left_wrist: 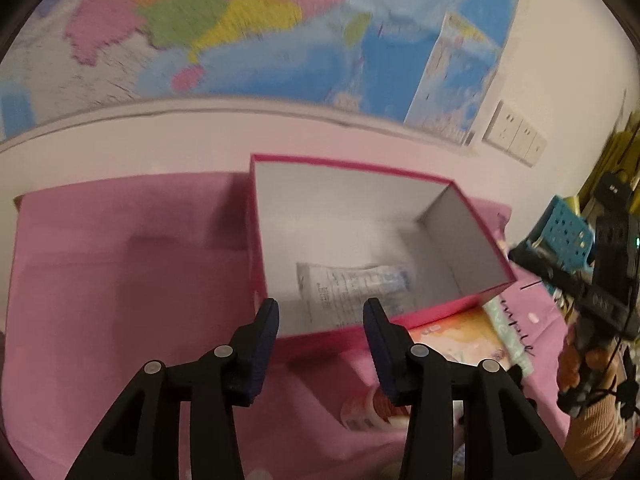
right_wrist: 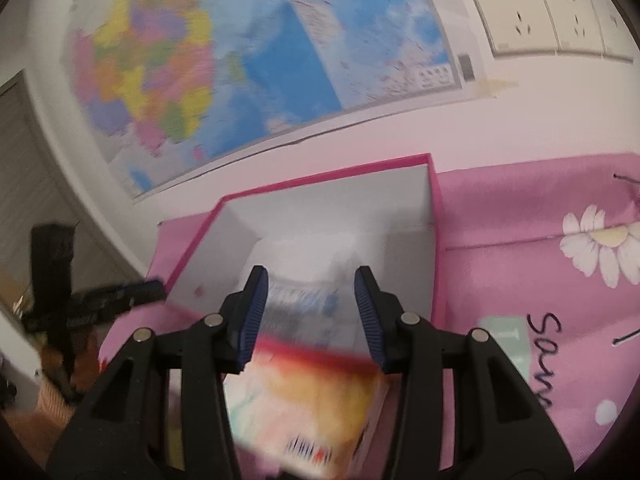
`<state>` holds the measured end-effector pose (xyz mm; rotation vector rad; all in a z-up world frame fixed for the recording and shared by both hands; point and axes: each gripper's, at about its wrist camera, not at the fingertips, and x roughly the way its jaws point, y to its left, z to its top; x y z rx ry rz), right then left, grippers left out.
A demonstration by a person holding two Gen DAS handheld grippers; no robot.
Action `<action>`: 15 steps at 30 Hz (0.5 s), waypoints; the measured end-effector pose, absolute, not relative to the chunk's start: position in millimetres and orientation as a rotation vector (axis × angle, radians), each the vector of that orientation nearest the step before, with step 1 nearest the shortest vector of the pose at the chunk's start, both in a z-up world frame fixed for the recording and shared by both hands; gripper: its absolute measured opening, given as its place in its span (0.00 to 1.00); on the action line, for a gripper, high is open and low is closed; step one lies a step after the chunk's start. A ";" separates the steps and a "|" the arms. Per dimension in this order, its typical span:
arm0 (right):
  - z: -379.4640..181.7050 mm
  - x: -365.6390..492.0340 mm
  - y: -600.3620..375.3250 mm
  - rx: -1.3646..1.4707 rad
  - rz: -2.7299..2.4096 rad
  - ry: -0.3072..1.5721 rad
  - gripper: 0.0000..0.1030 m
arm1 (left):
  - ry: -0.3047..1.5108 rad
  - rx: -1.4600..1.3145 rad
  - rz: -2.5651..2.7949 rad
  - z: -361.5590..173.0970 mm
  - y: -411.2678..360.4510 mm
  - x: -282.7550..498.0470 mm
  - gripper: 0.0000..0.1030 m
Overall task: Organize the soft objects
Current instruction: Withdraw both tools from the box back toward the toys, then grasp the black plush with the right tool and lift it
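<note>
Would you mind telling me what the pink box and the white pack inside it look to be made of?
Pink box: probably rigid cardboard, matte white inside, with straight thin walls and crisp corners. White pack: likely soft plastic film, slightly glossy and crinkled, though blur leaves this uncertain.

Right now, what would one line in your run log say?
left gripper: open, empty | right gripper: open over orange pack | pink box: holds white packet | orange pack: outside box
</note>
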<state>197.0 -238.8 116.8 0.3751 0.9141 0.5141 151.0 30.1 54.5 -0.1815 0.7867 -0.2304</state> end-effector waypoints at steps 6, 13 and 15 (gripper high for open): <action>116.0 141.5 -239.2 0.329 0.587 0.995 0.49 | 0.768 -0.127 -0.283 51.9 20.5 106.2 0.49; 83.9 117.9 -237.0 0.321 0.526 1.099 0.49 | 0.876 -0.113 -0.373 19.5 0.3 100.0 0.49; 75.8 118.1 -236.1 0.352 0.537 1.117 0.49 | 0.904 -0.115 -0.403 11.8 -6.1 107.9 0.49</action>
